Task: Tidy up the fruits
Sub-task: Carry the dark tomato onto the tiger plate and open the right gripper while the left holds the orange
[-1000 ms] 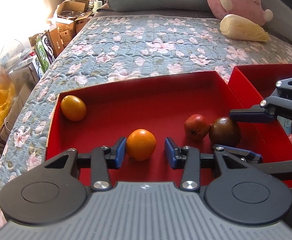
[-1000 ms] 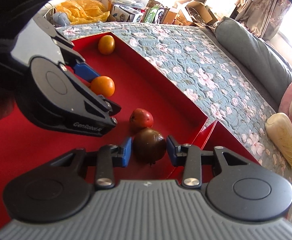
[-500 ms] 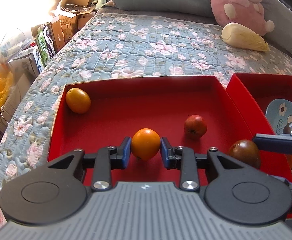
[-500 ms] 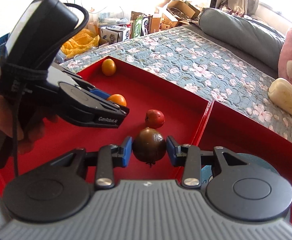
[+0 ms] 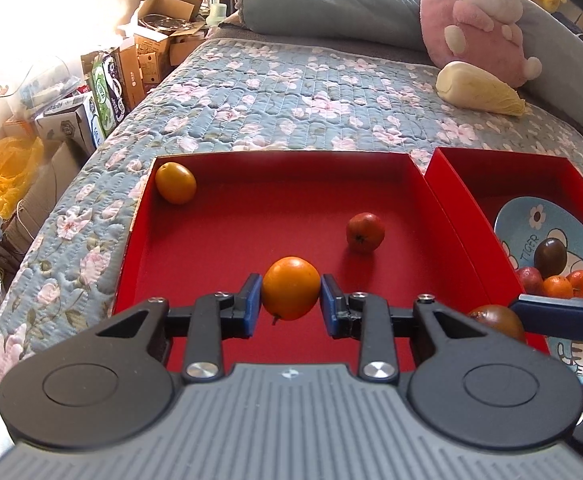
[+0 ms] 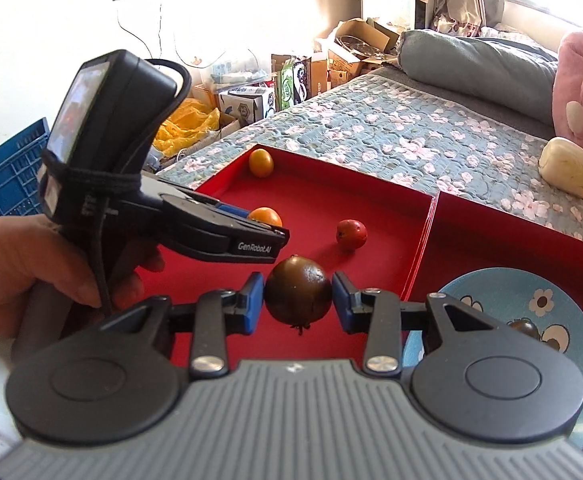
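Both fruits lifted; plate [image 6: 491,300] partly hidden.

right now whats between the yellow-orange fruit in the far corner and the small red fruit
Nothing: bare red box floor between the yellow-orange fruit and small red fruit, clearest in the left wrist view.

Bare red tray floor [image 5: 227,248] lies open between scattered fruits.

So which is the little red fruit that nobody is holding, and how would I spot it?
Find the larger red box on the flowered bedspread. The small red fruit lies on its floor toward the right wall, alone. Unlike the yellow-orange fruit in the far left corner, it is red.
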`<action>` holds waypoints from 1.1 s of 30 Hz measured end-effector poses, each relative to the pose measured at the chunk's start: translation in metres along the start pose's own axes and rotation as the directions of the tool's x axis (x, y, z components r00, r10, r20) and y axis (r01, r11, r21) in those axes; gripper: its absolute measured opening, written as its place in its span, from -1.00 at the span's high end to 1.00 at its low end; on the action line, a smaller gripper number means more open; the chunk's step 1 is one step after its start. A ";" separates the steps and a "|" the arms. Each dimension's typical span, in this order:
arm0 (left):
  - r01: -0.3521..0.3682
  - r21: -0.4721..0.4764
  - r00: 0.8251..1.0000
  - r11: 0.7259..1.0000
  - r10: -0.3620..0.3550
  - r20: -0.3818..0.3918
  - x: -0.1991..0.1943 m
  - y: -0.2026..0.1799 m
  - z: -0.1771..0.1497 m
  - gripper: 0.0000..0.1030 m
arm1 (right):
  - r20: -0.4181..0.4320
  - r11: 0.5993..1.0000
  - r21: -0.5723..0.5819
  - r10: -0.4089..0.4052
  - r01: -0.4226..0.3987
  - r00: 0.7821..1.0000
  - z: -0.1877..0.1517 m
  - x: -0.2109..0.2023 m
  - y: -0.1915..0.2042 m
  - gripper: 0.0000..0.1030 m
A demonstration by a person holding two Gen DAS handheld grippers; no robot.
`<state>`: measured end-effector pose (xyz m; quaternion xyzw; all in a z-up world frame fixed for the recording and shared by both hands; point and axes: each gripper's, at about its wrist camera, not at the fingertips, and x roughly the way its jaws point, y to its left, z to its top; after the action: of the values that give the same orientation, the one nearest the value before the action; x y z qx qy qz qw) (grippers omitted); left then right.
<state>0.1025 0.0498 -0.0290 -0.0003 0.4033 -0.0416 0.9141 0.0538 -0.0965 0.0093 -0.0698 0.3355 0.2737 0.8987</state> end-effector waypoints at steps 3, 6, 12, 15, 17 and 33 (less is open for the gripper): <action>-0.011 -0.011 1.000 1.000 0.011 0.007 -0.007 -0.003 -0.006 0.30 | -0.001 1.000 0.008 0.003 -0.003 1.000 -0.005 -0.006 0.000 0.22; -0.013 -0.005 1.000 1.000 0.013 0.015 -0.014 -0.008 -0.011 0.30 | 0.000 1.000 0.015 0.000 0.000 1.000 -0.010 -0.011 0.000 0.22; -0.020 -0.004 0.999 1.000 0.020 0.033 -0.023 -0.013 -0.016 0.30 | 0.013 0.999 0.031 -0.012 0.011 1.000 -0.016 -0.026 -0.006 0.21; -0.019 -0.007 0.999 1.000 0.020 0.039 -0.025 -0.013 -0.016 0.30 | 0.020 0.999 0.033 -0.016 0.015 1.000 -0.019 -0.033 -0.007 0.21; -0.019 -0.006 0.999 1.000 0.019 0.041 -0.026 -0.014 -0.017 0.30 | 0.024 0.999 0.036 -0.017 0.016 1.000 -0.020 -0.037 -0.008 0.21; 0.014 0.010 0.998 1.000 -0.015 0.067 -0.032 -0.020 -0.017 0.30 | 0.035 0.998 0.055 -0.011 0.009 0.999 -0.028 -0.048 -0.008 0.21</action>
<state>0.0673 0.0332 -0.0161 -0.0005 0.3721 -0.0500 0.9268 0.0121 -0.1334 0.0180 -0.0420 0.3265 0.2610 0.9075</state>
